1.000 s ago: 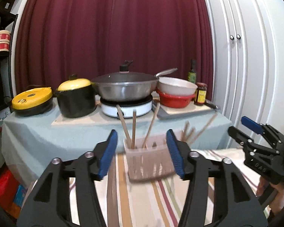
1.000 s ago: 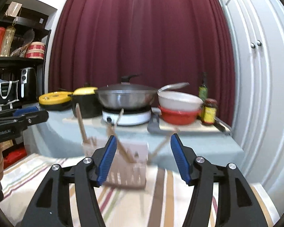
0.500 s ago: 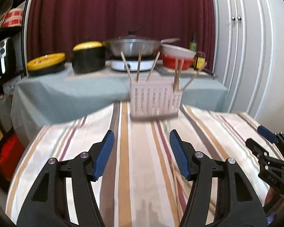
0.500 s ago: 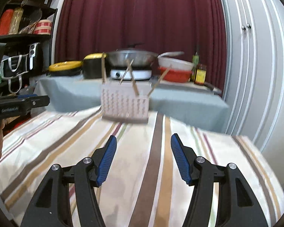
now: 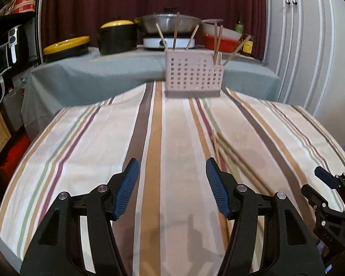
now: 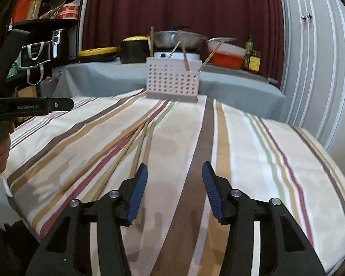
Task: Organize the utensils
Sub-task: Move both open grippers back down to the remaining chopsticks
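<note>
A pale perforated utensil holder (image 5: 194, 76) (image 6: 172, 81) stands at the far edge of the striped table, with several wooden chopsticks (image 5: 175, 32) sticking up from it. More loose chopsticks (image 5: 232, 154) (image 6: 131, 147) lie flat on the cloth. My left gripper (image 5: 171, 174) is open and empty, the loose chopsticks just right of its right finger. My right gripper (image 6: 174, 179) is open and empty too, with the loose chopsticks ahead of its left finger. The right gripper (image 5: 329, 195) also shows at the left wrist view's lower right.
The striped tablecloth (image 5: 92, 149) covers the near table. Behind it a grey-clothed counter (image 5: 92, 73) carries a wok (image 5: 170, 23), a black pot with yellow lid (image 5: 117, 36), bowls (image 5: 220, 38) and bottles. White cabinet doors (image 5: 306, 46) stand right, a dark shelf (image 6: 34, 34) left.
Both grippers have drawn back from the holder and tilted down over the table. The holder now looks far off, and the loose chopsticks have come into view. Both stay open.
</note>
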### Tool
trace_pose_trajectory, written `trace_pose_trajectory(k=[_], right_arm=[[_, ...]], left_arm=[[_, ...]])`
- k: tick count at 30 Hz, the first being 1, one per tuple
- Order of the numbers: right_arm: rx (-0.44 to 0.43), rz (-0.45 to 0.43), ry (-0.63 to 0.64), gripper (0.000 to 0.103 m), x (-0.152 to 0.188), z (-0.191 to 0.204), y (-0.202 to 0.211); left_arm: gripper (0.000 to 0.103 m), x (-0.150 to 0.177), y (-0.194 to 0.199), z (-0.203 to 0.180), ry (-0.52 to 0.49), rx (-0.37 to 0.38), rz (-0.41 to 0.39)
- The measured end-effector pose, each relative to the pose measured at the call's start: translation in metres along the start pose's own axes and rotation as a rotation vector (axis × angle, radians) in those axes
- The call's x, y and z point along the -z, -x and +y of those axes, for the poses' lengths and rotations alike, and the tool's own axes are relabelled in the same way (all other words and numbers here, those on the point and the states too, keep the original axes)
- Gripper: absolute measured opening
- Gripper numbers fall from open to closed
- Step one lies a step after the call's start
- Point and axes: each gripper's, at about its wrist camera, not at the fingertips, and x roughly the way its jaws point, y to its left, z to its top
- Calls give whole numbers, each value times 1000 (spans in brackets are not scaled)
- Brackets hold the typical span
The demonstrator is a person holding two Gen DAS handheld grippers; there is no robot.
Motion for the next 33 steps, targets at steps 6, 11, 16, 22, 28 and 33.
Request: trace_pose_trajectory(k=[6, 11, 16, 22, 28, 33], right_arm=[[-39, 40, 2, 39, 18, 9, 2], [-53, 62, 14, 34, 27, 14, 1], [-65, 75, 4, 24, 32, 14, -2], [-85, 75, 6, 12, 33, 17, -5], [-78, 66, 2, 8, 33, 17, -5], [-50, 57, -12, 7, 33, 13, -3]], left_arm=[[59, 23, 4, 0, 4, -3, 37], [59, 37, 8, -1, -4, 5, 44], [59, 48, 10, -6, -14, 15, 53], [59, 57, 9, -16, -31, 39, 70], [59, 61, 9, -23, -36, 65, 69], [59, 66, 8, -28, -43, 88, 75]])
